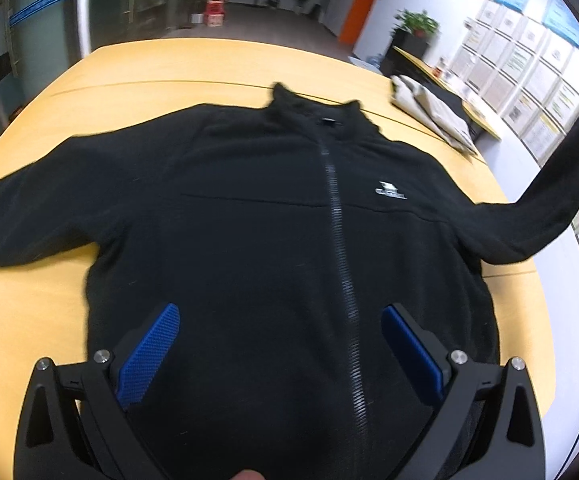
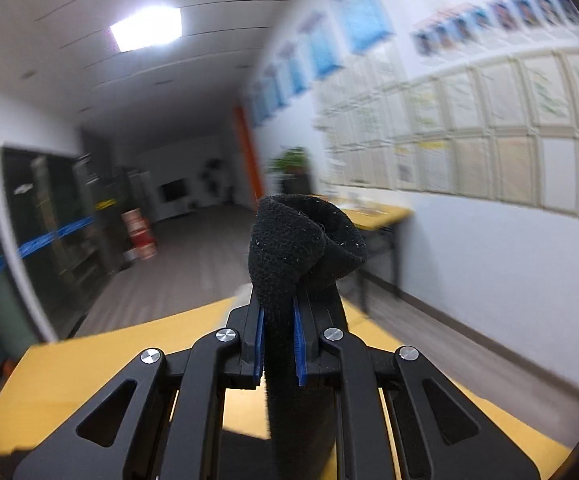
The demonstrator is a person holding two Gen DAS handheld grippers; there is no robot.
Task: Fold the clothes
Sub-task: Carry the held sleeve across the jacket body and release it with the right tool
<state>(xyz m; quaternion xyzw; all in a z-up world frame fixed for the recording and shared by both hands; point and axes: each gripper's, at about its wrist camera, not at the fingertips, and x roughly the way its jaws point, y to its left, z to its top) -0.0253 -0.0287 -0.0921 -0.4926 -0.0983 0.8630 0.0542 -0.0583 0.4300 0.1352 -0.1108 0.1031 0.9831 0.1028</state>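
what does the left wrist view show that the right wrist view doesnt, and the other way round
Only the left wrist view shows the whole black jacket spread zipped on the yellow table, its white chest logo, a folded grey garment at the far edge, and the open left tool above the hem.

Only the right wrist view shows the right tool shut on the sleeve cuff, and the ceiling light.

Both show the lifted sleeve, the table and the wall of framed papers.
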